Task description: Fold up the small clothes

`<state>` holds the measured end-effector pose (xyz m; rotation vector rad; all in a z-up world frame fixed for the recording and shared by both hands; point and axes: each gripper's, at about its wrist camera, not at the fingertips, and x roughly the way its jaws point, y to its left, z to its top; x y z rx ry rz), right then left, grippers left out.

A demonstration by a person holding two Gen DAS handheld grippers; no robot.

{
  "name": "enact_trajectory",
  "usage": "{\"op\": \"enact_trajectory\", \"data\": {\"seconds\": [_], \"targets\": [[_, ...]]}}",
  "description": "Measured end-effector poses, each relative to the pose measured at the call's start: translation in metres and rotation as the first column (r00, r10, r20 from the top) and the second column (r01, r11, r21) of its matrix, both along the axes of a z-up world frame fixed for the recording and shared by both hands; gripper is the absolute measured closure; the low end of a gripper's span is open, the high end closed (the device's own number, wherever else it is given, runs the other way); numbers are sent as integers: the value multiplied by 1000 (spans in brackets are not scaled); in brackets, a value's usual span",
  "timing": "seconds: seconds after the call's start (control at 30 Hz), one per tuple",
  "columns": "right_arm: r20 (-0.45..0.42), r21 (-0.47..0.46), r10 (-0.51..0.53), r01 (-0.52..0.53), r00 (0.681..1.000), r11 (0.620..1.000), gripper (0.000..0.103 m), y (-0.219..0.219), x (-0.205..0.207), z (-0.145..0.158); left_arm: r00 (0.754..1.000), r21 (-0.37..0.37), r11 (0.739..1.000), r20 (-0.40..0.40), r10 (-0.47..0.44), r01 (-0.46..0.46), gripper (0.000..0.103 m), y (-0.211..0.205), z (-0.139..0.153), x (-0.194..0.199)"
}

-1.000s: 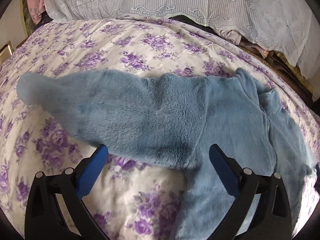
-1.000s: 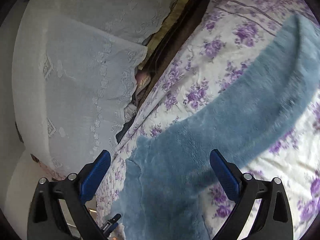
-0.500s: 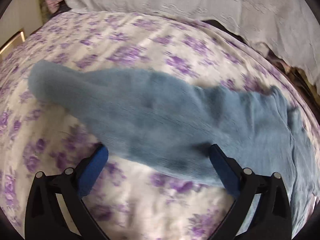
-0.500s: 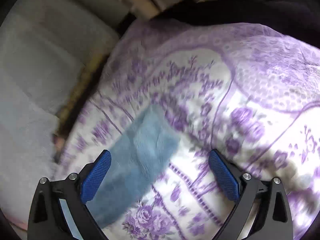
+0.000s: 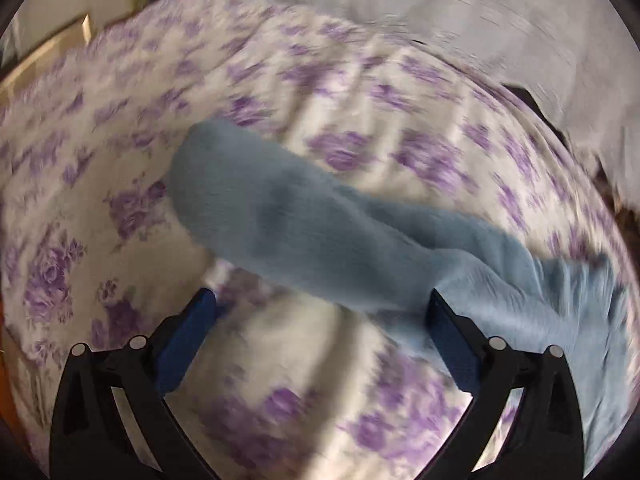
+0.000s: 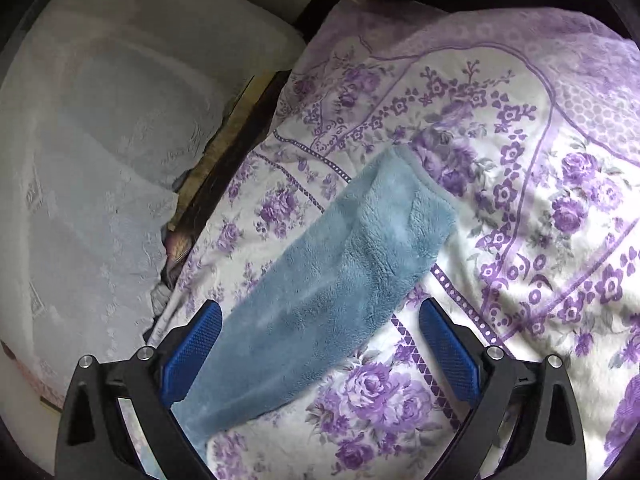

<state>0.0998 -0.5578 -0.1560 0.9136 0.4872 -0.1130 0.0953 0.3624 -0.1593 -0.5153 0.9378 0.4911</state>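
Observation:
A small blue fleece jacket lies spread on a bed with a white and purple flowered cover (image 5: pixel 100 184). In the blurred left wrist view one sleeve (image 5: pixel 288 220) runs from upper left toward the jacket body (image 5: pixel 560 312) at right. My left gripper (image 5: pixel 320 316) hovers open just short of this sleeve, its right pad (image 5: pixel 452 344) at the sleeve's lower edge. In the right wrist view the other sleeve (image 6: pixel 340 280) lies flat, cuff (image 6: pixel 420 192) pointing away. My right gripper (image 6: pixel 320 332) stands open over that sleeve, holding nothing.
White lace cloth (image 6: pixel 100 140) covers bedding or pillows along the bed's far side, also seen as the lace cloth (image 5: pixel 460 12). A dark gap (image 6: pixel 240 136) runs between bed and lace. The flowered cover (image 6: pixel 540 240) stretches wide to the right of the sleeve.
Both grippers have swung outward from the jacket body toward the sleeves. The left view now centres on the left sleeve; the right view has settled over the right sleeve's cuff end.

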Motion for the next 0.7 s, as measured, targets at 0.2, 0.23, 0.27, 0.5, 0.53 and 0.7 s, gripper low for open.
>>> {"op": "enact_trajectory", "data": {"seconds": [0.2, 0.23, 0.27, 0.5, 0.53, 0.7], "targets": [[-18, -52, 4, -5, 1000, 999, 4, 6, -7, -5, 982, -43, 982, 50, 184, -182, 4, 36, 9, -23], [-13, -47, 2, -3, 1000, 999, 4, 5, -7, -4, 979, -26, 980, 46, 200, -199, 4, 33, 11, -26], [-7, -43, -1, 0, 1000, 999, 4, 5, -9, -4, 980, -23, 982, 61, 187, -186, 5, 26, 16, -28], [-17, -78, -2, 1, 1000, 997, 4, 7, -4, -3, 982, 175, 979, 177, 69, -100, 5, -10, 64, -5], [-19, -84, -3, 1, 1000, 996, 4, 7, -4, -3, 984, 201, 976, 173, 53, -88, 5, -11, 65, 1], [-19, -88, -3, 2, 1000, 996, 4, 8, -5, -3, 981, 391, 917, -192, -2, 79, 4, -11, 18, 26]]}}
